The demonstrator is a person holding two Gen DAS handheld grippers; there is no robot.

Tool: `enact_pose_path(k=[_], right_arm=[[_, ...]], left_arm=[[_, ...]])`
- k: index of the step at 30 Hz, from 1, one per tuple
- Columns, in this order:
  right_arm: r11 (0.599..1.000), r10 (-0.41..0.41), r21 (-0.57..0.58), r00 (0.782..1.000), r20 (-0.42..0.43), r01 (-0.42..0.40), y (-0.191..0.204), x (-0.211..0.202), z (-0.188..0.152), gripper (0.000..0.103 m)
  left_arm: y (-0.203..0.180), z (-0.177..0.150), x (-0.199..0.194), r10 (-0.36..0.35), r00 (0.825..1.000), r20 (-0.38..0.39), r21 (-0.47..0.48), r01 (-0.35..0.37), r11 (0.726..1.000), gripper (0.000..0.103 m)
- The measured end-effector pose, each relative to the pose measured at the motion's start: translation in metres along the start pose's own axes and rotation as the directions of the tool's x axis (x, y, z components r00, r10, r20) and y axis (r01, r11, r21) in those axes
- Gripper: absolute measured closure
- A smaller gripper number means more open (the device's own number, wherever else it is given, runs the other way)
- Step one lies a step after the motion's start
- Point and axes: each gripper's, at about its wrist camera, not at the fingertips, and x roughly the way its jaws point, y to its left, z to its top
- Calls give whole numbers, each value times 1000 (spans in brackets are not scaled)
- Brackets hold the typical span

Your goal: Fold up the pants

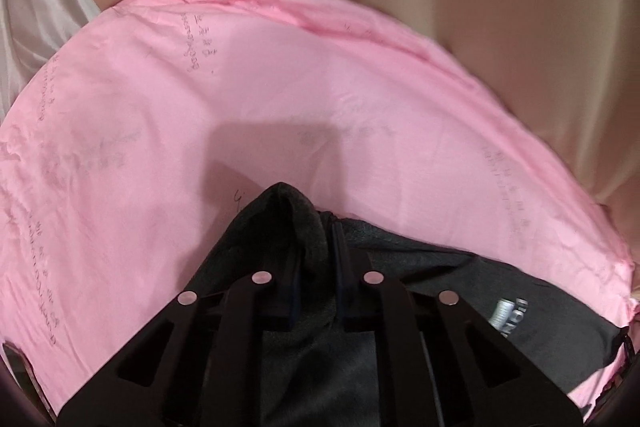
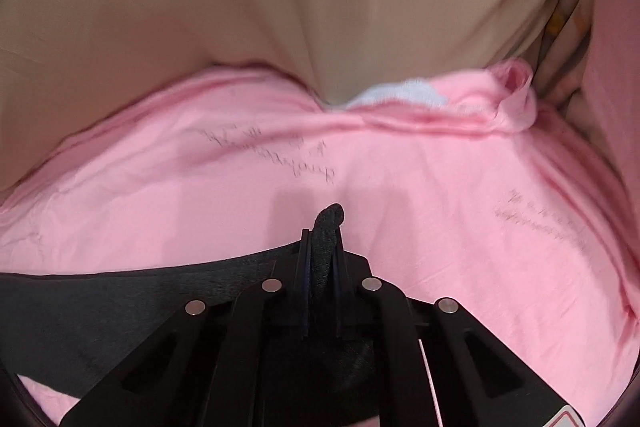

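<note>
both the left tool (image 1: 316,223) and right tool (image 2: 323,239) pinch dark pants (image 1: 420,267) on pink sheet (image 1: 280,87).

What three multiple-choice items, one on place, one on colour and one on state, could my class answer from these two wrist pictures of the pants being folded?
1. Where do the dark pants lie?
A. on a pink sheet
B. in a basket
C. on a wooden floor

2. What colour is the curtain-like cloth behind the pink sheet?
A. green
B. beige
C. blue

3. How do the two grippers stand?
A. both wide open
B. one open, one shut
C. both shut on pants fabric

Answers:
1 A, pink fabric surrounds the pants in both views.
2 B, tan folds fill the background.
3 C, the left gripper and right gripper each pinch a bunched fold of dark fabric.
</note>
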Motion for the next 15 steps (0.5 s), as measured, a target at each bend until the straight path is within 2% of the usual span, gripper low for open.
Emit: enact_pose_path(k=[4, 6, 8, 11, 15], right_arm=[[998, 64, -2, 990, 130, -64, -10, -71, -1, 96], [995, 101, -35, 975, 199, -96, -17, -114, -8, 96], [993, 107, -75, 966, 234, -92, -24, -146, -20, 96], [990, 116, -109, 961, 251, -91, -36, -184, -52, 96], [987, 123, -130, 964, 236, -94, -53, -200, -101, 96]], left_arm=[[3, -14, -47, -56, 997, 46, 32, 54, 998, 92], [7, -32, -84, -96, 992, 79, 62, 91, 994, 92], [16, -51, -115, -127, 986, 107, 89, 118, 989, 92], [35, -86, -156, -160, 978, 132, 120, 144, 982, 92], [57, -141, -187, -157, 980, 123, 135, 141, 981, 92]])
